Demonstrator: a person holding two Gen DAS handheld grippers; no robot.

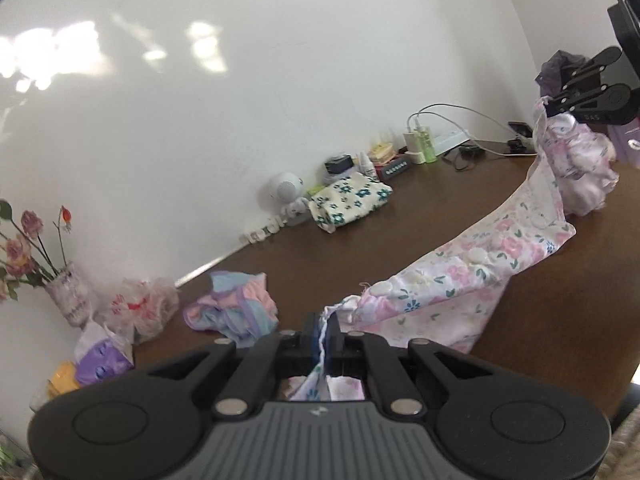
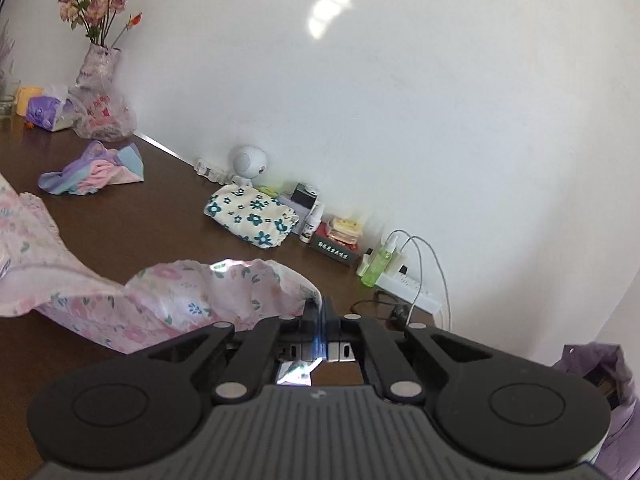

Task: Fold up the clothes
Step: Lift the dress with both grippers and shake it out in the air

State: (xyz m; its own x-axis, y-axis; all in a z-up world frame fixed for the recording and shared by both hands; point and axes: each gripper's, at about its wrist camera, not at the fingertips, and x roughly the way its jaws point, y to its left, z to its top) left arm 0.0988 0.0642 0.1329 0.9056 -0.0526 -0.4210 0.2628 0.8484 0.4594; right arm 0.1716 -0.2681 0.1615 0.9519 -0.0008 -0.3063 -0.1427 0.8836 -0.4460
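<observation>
A pink floral garment (image 1: pixel 472 268) is stretched in the air above the brown table (image 1: pixel 400 232) between both grippers. My left gripper (image 1: pixel 325 326) is shut on one frilled end of it. My right gripper (image 2: pixel 319 308) is shut on the other end of the garment (image 2: pixel 168 300); in the left wrist view the right gripper (image 1: pixel 550 106) shows at the far right, pinching the bunched top of the cloth. A crumpled pastel pink, blue and purple garment (image 1: pixel 232 308) lies on the table. A folded white cloth with teal flowers (image 1: pixel 350 202) rests near the wall.
Along the wall stand a white round speaker (image 1: pixel 282 188), small bottles and boxes (image 1: pixel 384 160), a power strip with cables (image 1: pixel 448 140) and a phone. At the table's left end are a vase of roses (image 2: pixel 98 56), a plastic bag (image 2: pixel 106 116) and a tissue pack (image 2: pixel 48 112). Purple cloth (image 2: pixel 600 364) is at the right.
</observation>
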